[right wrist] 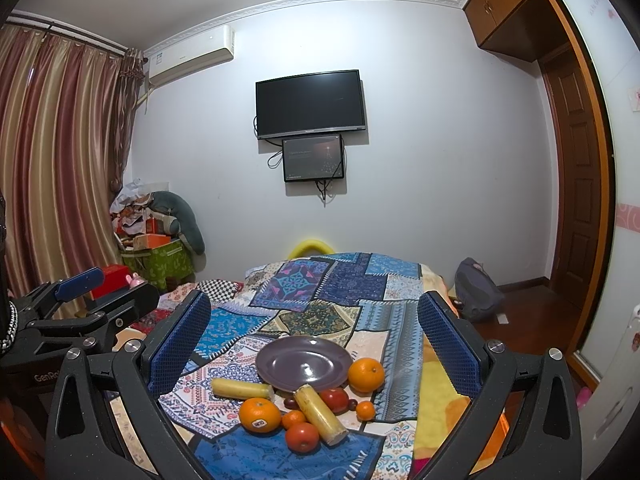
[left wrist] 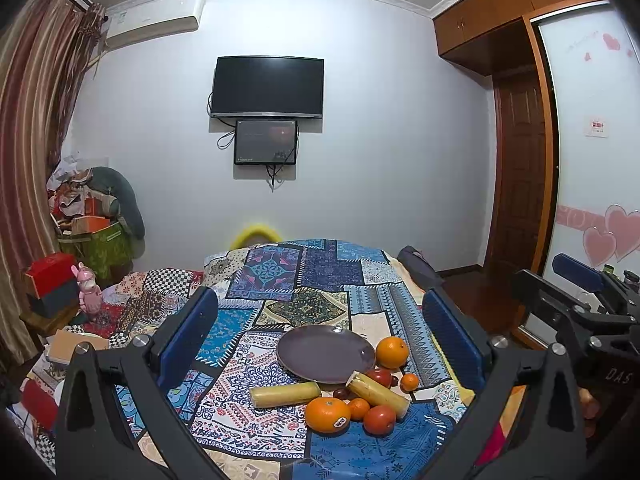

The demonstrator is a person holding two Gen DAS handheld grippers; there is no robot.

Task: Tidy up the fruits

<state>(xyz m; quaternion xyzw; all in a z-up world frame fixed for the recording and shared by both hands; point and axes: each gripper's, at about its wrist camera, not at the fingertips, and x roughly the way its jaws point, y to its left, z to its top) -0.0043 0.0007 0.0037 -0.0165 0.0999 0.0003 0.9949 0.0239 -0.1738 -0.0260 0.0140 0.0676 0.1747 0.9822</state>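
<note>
An empty purple plate [left wrist: 325,352] [right wrist: 304,363] sits on a patchwork cloth. Around its near rim lie fruits: a stickered orange [left wrist: 327,414] [right wrist: 260,415], a second orange [left wrist: 392,352] [right wrist: 365,375], two yellow sugarcane-like sticks [left wrist: 285,394] [left wrist: 378,394] [right wrist: 242,388] [right wrist: 320,409], red tomatoes [left wrist: 379,419] [right wrist: 302,437], small tangerines [left wrist: 409,382] [right wrist: 365,410] and dark grapes [left wrist: 341,393]. My left gripper [left wrist: 320,320] is open and empty, above and short of the fruits. My right gripper [right wrist: 314,320] is open and empty too, beside the left one.
The patchwork cloth [left wrist: 280,280] covers a bed-like surface. A red box and a pink toy [left wrist: 86,288] stand at the left. A green bin of clutter [right wrist: 160,260] is by the curtain. A dark bag [right wrist: 476,288] lies on the floor at right.
</note>
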